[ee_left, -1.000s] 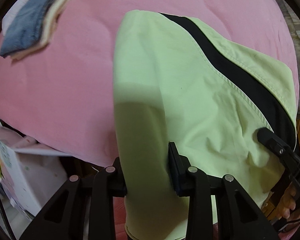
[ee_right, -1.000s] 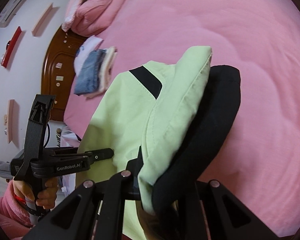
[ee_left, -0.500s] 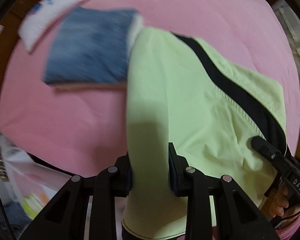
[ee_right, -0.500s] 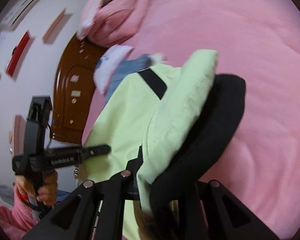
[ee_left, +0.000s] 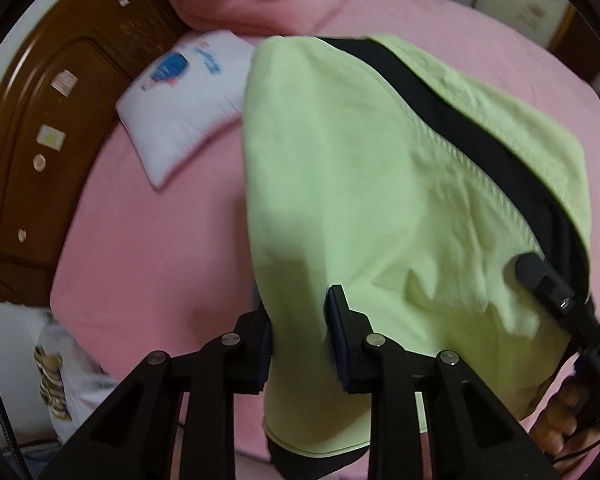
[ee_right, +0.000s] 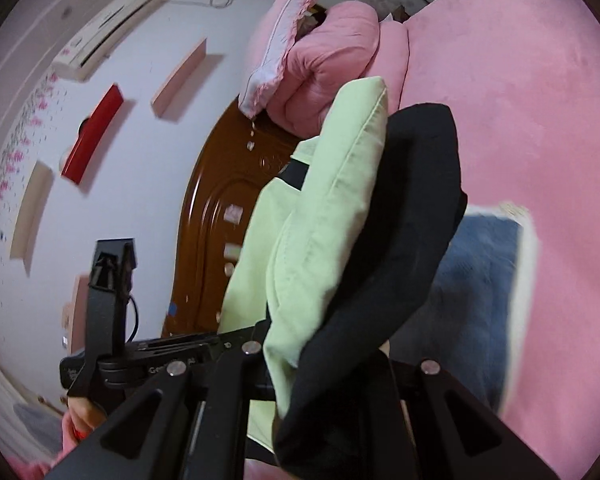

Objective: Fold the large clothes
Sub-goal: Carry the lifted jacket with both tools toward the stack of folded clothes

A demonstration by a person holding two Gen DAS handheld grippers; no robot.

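The folded garment [ee_left: 372,184] was pale green with a black band along one seam and a black layer underneath, and it hung in the air between my two grippers, above the pink bed [ee_left: 148,248]. My left gripper [ee_left: 300,332] had one folded edge of it between its pads, and its jaws were closing on the cloth. My right gripper [ee_right: 324,376] was nearly closed and pinched the thick green and black bundle [ee_right: 340,216]. Only the left view showed a white pillow [ee_left: 188,96] with a blue print, lying near the brown headboard [ee_left: 40,128]. Only the right view showed folded blue jeans [ee_right: 476,280] on the bed, just behind the garment, and a white wall with shelves [ee_right: 180,76] and an air conditioner [ee_right: 108,28].
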